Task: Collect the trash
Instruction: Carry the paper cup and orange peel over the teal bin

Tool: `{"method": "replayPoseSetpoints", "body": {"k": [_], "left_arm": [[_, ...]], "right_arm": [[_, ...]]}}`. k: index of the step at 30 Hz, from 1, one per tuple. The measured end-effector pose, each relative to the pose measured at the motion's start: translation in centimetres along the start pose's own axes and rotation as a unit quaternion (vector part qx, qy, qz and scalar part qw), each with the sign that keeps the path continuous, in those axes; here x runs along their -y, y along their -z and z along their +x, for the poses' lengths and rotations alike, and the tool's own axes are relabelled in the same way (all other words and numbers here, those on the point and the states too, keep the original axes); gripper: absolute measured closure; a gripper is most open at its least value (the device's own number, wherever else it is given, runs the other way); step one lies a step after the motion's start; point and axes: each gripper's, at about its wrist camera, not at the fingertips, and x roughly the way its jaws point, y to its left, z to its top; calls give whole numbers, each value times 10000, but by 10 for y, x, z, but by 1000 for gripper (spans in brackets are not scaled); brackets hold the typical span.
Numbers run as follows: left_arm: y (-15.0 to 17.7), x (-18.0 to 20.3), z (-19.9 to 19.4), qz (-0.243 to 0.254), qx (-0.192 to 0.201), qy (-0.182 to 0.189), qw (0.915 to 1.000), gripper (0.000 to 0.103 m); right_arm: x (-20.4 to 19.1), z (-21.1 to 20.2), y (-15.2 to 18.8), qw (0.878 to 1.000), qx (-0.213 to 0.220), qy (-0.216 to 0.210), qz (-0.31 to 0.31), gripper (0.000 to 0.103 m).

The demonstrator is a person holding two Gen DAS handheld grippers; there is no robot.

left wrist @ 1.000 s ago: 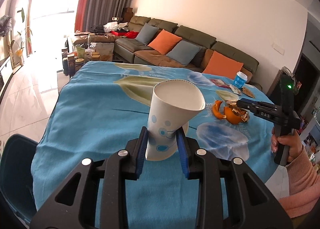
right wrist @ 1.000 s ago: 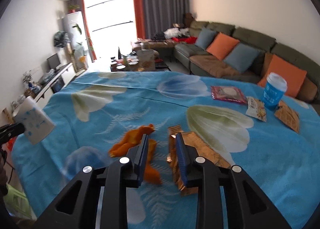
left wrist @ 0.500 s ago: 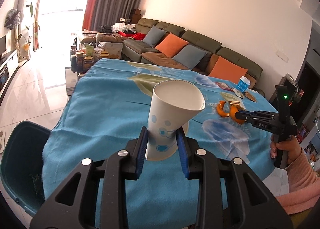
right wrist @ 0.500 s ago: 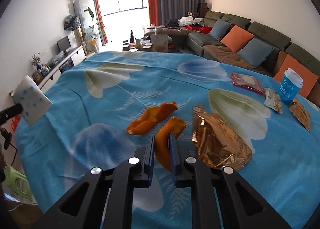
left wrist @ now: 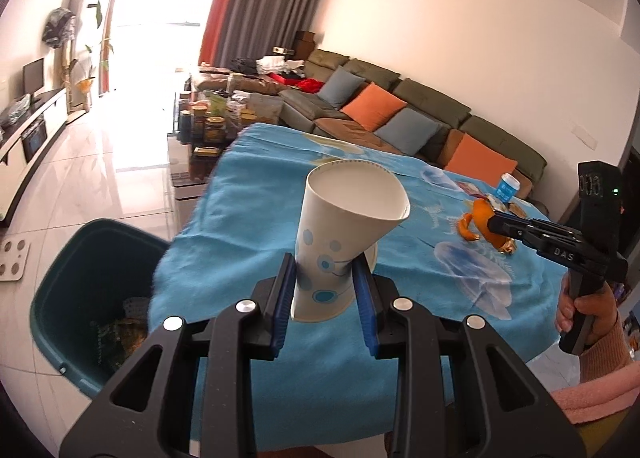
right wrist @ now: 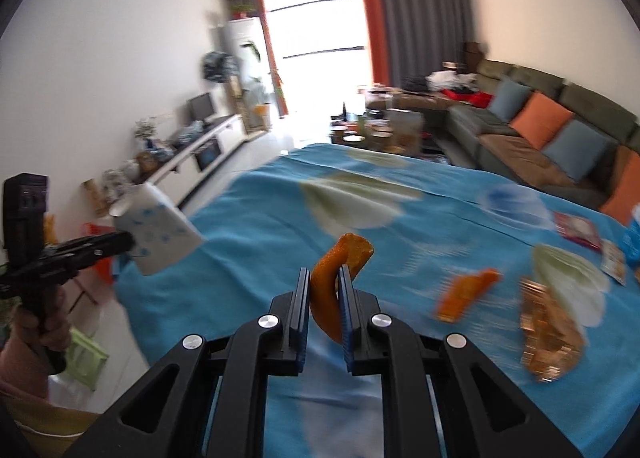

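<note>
My left gripper squeezes the crumpled white paper cup with blue dots near the dark green bin, my right gripper pinches a curly orange peel above the table (barely), so either might drop early.

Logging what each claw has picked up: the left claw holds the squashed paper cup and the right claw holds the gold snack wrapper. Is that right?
Not quite. The left claw does hold the squashed paper cup, but the right claw is shut on a curled orange peel, as the right wrist view shows. The gold snack wrapper lies on the blue tablecloth, apart from the claw.
</note>
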Motion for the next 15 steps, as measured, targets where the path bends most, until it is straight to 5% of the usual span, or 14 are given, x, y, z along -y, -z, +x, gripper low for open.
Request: {"method": "replayPoseSetpoints", "body": {"k": [15], "left_arm": [[11, -39, -41, -428, 187, -603, 9971, 74]], "right_arm": [[-83, 45, -16, 9915, -158, -1184, -519, 91]]}}
